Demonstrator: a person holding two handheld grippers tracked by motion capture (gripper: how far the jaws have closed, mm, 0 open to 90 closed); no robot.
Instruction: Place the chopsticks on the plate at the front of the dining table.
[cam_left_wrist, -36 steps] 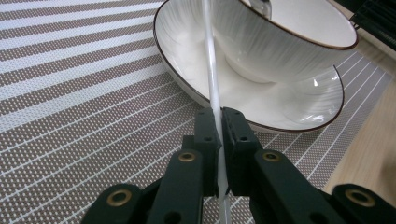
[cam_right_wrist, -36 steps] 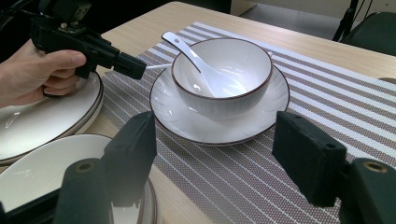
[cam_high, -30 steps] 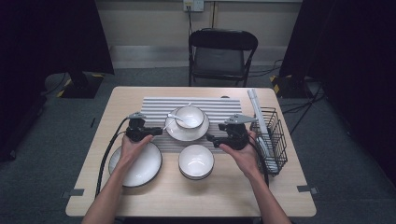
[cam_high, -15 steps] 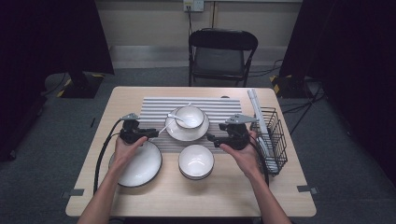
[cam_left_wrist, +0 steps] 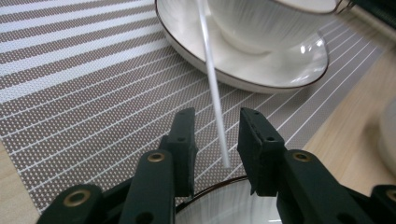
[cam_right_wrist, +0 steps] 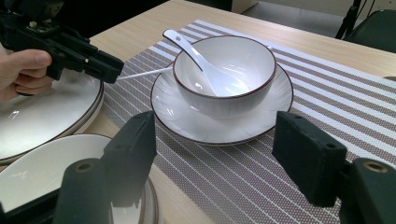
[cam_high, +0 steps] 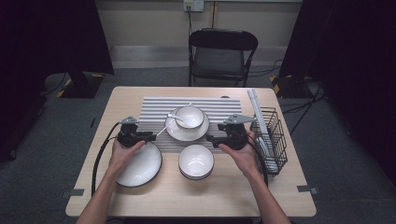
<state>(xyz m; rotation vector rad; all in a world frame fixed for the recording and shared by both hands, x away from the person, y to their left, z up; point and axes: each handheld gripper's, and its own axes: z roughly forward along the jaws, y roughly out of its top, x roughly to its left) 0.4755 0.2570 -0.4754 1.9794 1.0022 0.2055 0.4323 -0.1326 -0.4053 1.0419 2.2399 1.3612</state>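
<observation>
A thin white chopstick [cam_left_wrist: 210, 70] leans from the placemat up onto the rim of a white saucer [cam_high: 187, 134]. My left gripper [cam_left_wrist: 217, 114] is open with the stick's lower end lying between its jaws, not pinched. In the high view the left gripper [cam_high: 152, 136] hovers over the far edge of a large white plate [cam_high: 140, 169]. A ribbed white bowl [cam_right_wrist: 224, 70] holding a white spoon [cam_right_wrist: 205, 70] stands on the saucer. My right gripper [cam_right_wrist: 215, 121] is wide open and empty, pointing at that bowl from the right [cam_high: 208, 138].
An empty white bowl [cam_high: 196, 161] sits at the front middle, between my hands. A black wire basket [cam_high: 271, 135] with long white sticks stands at the right edge. The striped placemat [cam_high: 154, 109] covers the far middle. A folding chair [cam_high: 222, 51] stands beyond the table.
My left gripper has shifted slightly left and toward the near side, ending with its jaws around the chopstick's lower end. The right gripper has stayed put.
</observation>
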